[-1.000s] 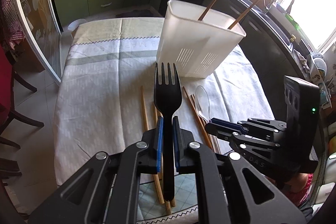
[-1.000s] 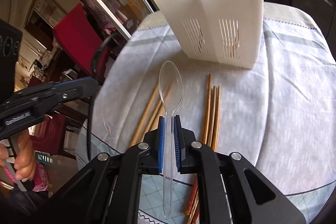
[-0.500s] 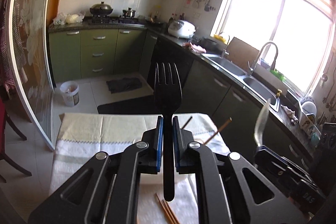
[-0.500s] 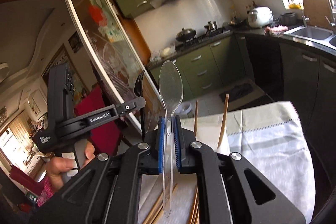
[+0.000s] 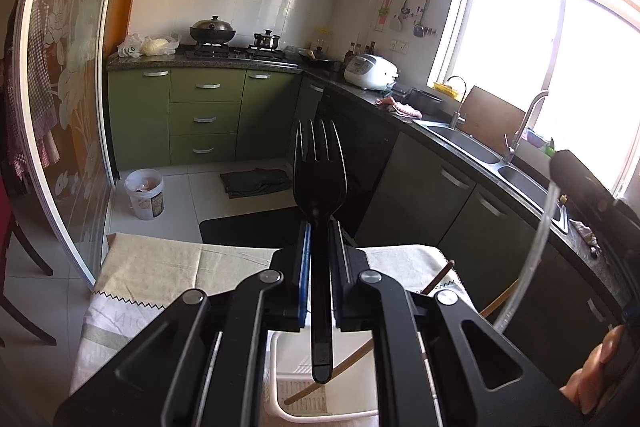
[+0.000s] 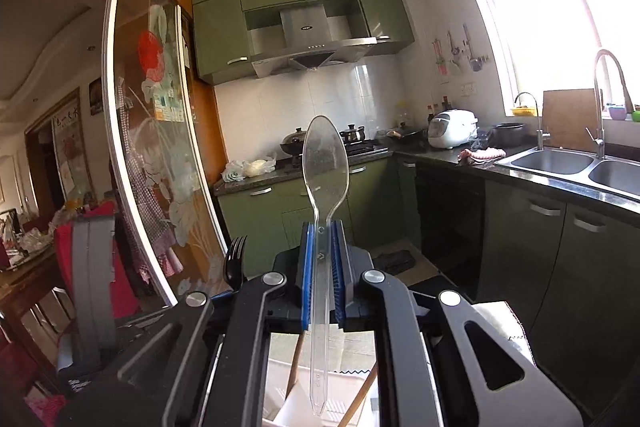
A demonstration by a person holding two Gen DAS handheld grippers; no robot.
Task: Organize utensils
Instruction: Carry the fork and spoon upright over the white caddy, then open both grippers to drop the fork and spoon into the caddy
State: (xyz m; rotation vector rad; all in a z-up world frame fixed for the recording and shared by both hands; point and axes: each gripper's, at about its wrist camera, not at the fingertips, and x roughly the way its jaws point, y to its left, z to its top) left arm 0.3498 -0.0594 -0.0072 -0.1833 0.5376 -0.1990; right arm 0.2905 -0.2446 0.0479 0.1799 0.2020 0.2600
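My left gripper (image 5: 319,259) is shut on a black plastic fork (image 5: 319,171), held upright with tines up and its handle end over the white utensil holder (image 5: 280,387). My right gripper (image 6: 323,259) is shut on a clear plastic spoon (image 6: 325,163), also upright, its handle tip above the holder (image 6: 288,407). Wooden chopsticks (image 5: 436,279) lean inside the holder and also show in the right wrist view (image 6: 360,399). The spoon's handle (image 5: 532,267) and the right gripper body show at the right of the left wrist view. The fork (image 6: 235,259) shows at lower left of the right wrist view.
The table with a pale cloth (image 5: 160,279) lies below. Beyond are green cabinets (image 5: 204,115), a counter with a sink (image 5: 472,147), a white bucket (image 5: 145,193) on the floor and a glass sliding door (image 5: 68,107). A person's hand (image 5: 596,375) holds the right gripper.
Both grippers have lifted and tilted up from the table, so fork and spoon now stand upright over the holder. The loose chopsticks on the cloth have left the view.
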